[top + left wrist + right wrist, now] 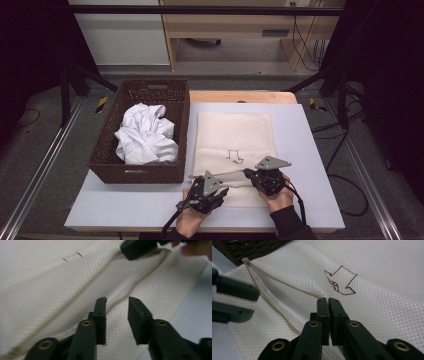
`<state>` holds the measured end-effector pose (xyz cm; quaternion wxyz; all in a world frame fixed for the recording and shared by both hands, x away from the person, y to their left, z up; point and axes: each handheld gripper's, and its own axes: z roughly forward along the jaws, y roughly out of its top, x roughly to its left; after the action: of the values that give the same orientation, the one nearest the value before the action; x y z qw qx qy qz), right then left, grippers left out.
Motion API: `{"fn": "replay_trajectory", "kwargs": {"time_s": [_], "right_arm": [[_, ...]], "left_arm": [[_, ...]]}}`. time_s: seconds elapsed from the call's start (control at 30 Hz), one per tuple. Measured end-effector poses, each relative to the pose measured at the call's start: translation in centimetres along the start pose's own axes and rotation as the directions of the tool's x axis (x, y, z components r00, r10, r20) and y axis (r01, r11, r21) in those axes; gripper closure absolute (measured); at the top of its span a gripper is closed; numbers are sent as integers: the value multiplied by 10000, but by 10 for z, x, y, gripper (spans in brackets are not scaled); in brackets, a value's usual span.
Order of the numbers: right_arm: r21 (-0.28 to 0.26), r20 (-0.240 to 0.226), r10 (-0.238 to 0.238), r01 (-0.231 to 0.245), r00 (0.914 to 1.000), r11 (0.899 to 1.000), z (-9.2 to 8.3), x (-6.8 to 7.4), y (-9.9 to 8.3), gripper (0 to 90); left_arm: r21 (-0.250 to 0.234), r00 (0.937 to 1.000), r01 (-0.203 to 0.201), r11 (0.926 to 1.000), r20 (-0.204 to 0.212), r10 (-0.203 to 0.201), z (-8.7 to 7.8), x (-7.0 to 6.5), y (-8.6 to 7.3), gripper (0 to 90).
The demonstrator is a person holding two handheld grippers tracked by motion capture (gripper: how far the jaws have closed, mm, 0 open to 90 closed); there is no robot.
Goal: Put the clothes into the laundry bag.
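Pale grey worktop (310,150) carries a cream mesh zip bag (235,140), flat beside the wicker basket (107,150). Right gripper (328,300) fingers pinch its zipper edge; left gripper (117,302) fingers spread, hem between them.

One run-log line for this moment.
left gripper: open over mesh laundry bag | right gripper: shut on zipper edge | basket: white clothes inside
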<state>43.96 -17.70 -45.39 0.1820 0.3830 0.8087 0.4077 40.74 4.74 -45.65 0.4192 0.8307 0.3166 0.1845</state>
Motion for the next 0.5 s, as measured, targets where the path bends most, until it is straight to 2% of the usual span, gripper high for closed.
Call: {"fn": "replay_trajectory", "kwargs": {"time_s": [0.03,0.07,0.1,0.13,0.17,0.2,0.23,0.27,0.3,0.33,0.37,0.47,0.5], "right_arm": [[-92,21,14,-14,10000,10000,-1,0,1,877],[-92,21,14,-14,10000,10000,-1,0,1,877],[-145,-3,26,-26,10000,9999,-1,0,1,877],[-249,-5,-10,10,10000,9997,-3,-1,2,877],[-249,-5,-10,10,10000,9997,-3,-1,2,877],[-296,-16,37,-37,10000,9996,-4,-1,3,878],[-296,-16,37,-37,10000,9996,-4,-1,3,878],[-351,-24,96,-97,10000,9993,-5,-1,4,880],[-395,-27,36,-37,10000,9992,-5,-1,4,882],[-431,-16,-3,2,10000,9991,-6,-2,5,882],[-436,-9,60,-61,10000,9990,-7,-1,6,883],[-573,6,-16,17,10000,9984,-8,-2,7,883],[-570,2,-12,12,10000,9984,-8,-2,8,883]], "left_arm": [[1,9998,-42,10000,-187,42,0,2,5,557],[1,9998,-42,10000,-187,42,0,2,5,509],[-23,9992,-106,9999,-392,105,1,4,9,509],[-38,9983,-172,9998,-558,169,2,5,13,450],[-58,9978,-188,9998,-633,184,4,7,17,450],[30,9957,-380,9993,-847,381,11,9,23,395],[30,9957,-380,9993,-847,381,11,9,23,379],[383,9939,-544,9978,-941,578,20,10,27,370],[383,9939,-544,9978,-941,578,20,10,27,369],[765,9920,-663,9949,-1019,739,29,10,29,372],[822,9905,-717,9940,-1114,806,32,9,28,394],[980,9882,-829,9917,-1206,946,37,9,27,604],[820,9911,-730,9940,-1055,815,37,10,27,683]]}}
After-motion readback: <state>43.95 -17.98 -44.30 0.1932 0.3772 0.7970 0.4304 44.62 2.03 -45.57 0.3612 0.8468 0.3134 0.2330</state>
